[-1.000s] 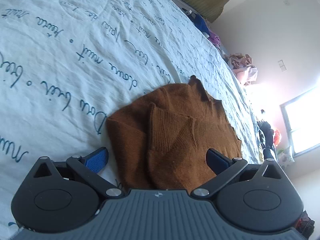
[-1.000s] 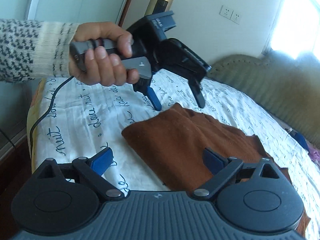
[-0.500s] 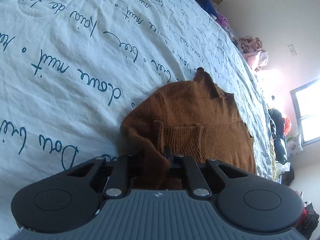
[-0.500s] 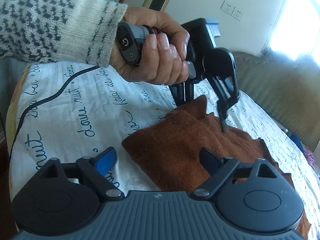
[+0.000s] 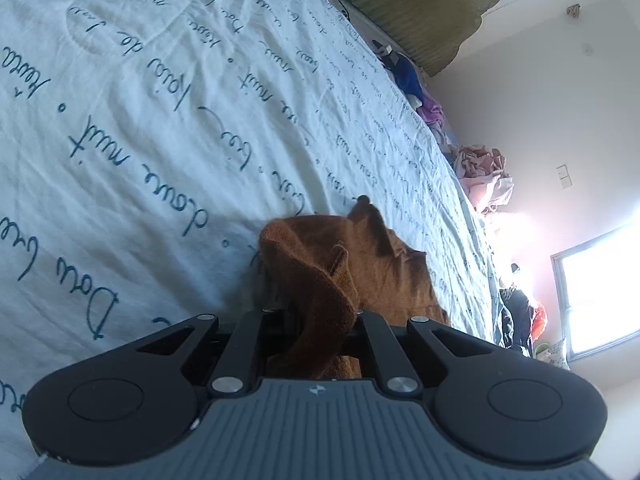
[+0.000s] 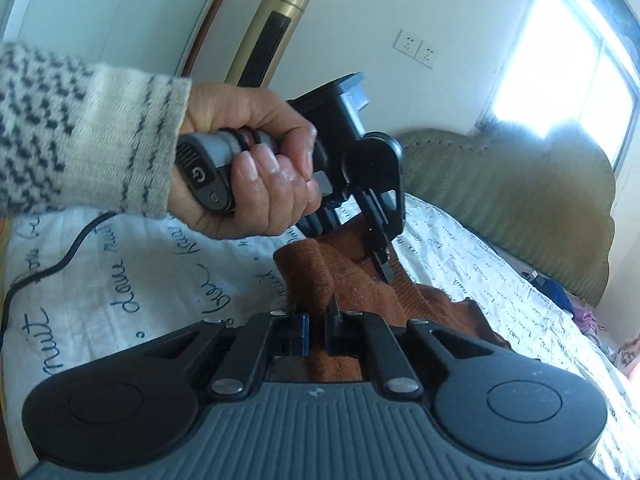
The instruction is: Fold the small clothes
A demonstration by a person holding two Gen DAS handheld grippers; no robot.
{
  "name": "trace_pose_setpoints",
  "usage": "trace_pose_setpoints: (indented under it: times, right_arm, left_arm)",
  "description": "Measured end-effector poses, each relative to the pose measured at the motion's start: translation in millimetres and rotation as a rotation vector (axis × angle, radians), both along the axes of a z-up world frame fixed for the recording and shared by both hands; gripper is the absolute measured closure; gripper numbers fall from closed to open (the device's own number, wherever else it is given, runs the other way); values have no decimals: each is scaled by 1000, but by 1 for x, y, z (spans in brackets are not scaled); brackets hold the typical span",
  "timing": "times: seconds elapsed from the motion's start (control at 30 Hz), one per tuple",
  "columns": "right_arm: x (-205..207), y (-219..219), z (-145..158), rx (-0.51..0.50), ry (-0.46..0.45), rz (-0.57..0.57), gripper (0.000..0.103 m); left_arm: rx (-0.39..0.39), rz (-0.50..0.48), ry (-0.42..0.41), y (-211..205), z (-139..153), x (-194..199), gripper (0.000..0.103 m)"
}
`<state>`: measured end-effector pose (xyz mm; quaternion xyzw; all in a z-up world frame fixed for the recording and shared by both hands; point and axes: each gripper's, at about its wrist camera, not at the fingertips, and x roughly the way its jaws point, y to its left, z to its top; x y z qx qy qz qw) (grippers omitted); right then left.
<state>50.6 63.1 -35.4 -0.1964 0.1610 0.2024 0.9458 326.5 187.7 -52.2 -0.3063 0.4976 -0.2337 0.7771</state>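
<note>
A brown knitted garment [image 5: 380, 264] lies bunched on the white bed sheet [image 5: 160, 120] printed with blue script. My left gripper [image 5: 320, 312] has a raised fold of it between its jaws, which are closing with the pads pressing the cloth. In the right wrist view the same garment [image 6: 360, 284] rises in a ridge between both tools. My right gripper [image 6: 316, 320] is shut on its near edge. A hand [image 6: 256, 184] in a patterned knit sleeve holds the left gripper [image 6: 382, 268], pinched on the far fold.
An olive padded headboard [image 6: 520, 200] runs along the far side of the bed. A gold tower appliance [image 6: 276, 32] stands by the wall. A black cable [image 6: 60, 256] trails over the sheet. Loose clothes [image 5: 484, 176] and a blue item [image 5: 404, 68] lie at the bed's edge.
Both grippers went from wide open to closed on the brown garment. The left one moved in over the cloth and lifted a fold; the flat garment is now bunched into a ridge.
</note>
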Motion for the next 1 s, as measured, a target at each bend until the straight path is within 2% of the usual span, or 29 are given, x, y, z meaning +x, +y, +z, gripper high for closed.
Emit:
trace_pose_setpoints:
  times: [0.03,0.1,0.17,0.2,0.37,0.47,0.6,0.67,0.8,0.83,0.9,0.93,0.97,1.0]
  right_arm:
    - [4,-12,7,60,25,-10,98]
    - [3,-30,17,106,-4,-47,98]
    - [6,-61,28,230,30,-73,98]
    - [4,-72,32,246,10,-104,98]
    - [-5,-157,37,414,23,-251,98]
    - [-8,-214,26,542,76,-323,98]
    - [-18,-264,6,623,88,-419,98]
    - [-23,-281,-3,648,104,-448,98]
    - [-24,-305,-25,731,178,-483,98]
    - [-22,-309,-32,747,220,-489,98]
    - [-20,-321,-45,816,280,-507,93]
    - [-21,-326,-47,833,289,-525,85]
    - [-21,-330,-49,823,319,-536,48]
    - [-24,-338,-48,831,332,-529,11]
  left_arm:
    - [5,-2,-6,-8,8,1,93]
    - [9,-1,-10,-25,19,4,93]
    - [9,-17,-12,-49,28,7,93]
    - [7,-26,-11,-63,32,9,93]
    - [43,-142,-30,-165,42,17,93]
    - [87,-228,-22,-236,30,14,93]
    - [143,-323,-10,-311,12,9,93]
    - [197,-375,-23,-344,6,3,93]
    - [318,-443,-47,-389,-7,-4,93]
    - [348,-451,-58,-395,-11,-4,92]
    - [339,-454,-68,-397,-15,-4,91]
    - [318,-423,-54,-391,-11,-1,82]
    - [290,-391,-40,-382,-4,-1,65]
    - [265,-354,-53,-371,9,-2,56]
